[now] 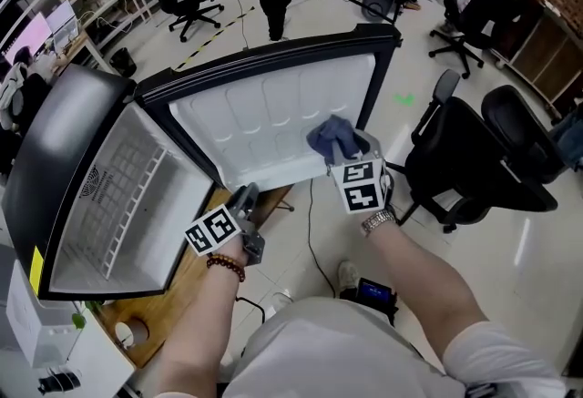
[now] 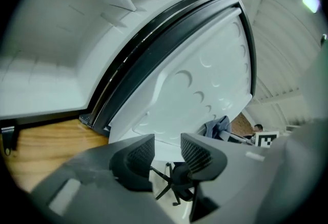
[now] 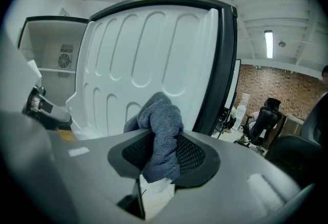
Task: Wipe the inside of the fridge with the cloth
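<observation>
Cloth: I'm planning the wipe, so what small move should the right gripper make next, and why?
Probably push the right gripper forward a little so the cloth presses on the door's white inner panel. The jaws are clamped on the cloth, which sits just in front of that panel; contact is unclear.

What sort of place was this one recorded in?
Probably an open office or lab rather than a kitchen: black swivel chairs stand around, a brick wall runs behind, and the small fridge sits on a wooden desk.
</observation>
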### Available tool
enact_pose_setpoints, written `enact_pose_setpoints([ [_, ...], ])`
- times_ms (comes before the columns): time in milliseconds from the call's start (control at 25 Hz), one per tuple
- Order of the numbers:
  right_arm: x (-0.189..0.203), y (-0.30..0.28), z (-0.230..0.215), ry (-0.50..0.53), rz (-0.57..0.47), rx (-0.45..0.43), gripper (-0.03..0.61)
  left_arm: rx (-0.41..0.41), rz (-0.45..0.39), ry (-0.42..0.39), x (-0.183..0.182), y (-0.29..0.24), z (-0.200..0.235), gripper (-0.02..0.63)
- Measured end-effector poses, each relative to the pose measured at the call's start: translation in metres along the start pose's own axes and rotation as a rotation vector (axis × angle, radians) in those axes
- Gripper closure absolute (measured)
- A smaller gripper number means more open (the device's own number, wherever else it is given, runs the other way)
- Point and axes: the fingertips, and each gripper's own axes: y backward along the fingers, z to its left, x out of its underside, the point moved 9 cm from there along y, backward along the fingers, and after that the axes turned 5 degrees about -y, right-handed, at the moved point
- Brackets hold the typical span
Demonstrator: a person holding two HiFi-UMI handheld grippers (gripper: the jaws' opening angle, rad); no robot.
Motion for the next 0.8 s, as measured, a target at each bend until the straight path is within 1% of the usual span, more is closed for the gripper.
enact_pose_setpoints([
  [120,0.0,0.002,-0.004,0.0,-0.002,0.004,0.449,0.001,-0.02,0.048,0.001,-0.001,0.004,0.457],
  [400,0.0,0.01,-0.006,0.002,-0.006,-0.011,0.449,0.02,-0.056,0.128,0.0,-0.007,0.007,0.457],
  [560,-0.005,0.024,-0.001,-0.002,-0.035,-0.043,0.449,0.023,-0.067,0.161,0.0,-0.011,0.009,0.457],
  [720,-0.01,0.041,0.01,0.004,-0.07,-0.088,0.449,0.023,-0.074,0.196,0.0,-0.012,0.013,0.487],
  [800,-0.012,0.049,0.016,0.008,-0.082,-0.111,0.449,0.024,-0.072,0.204,0.001,-0.012,0.014,0.491],
])
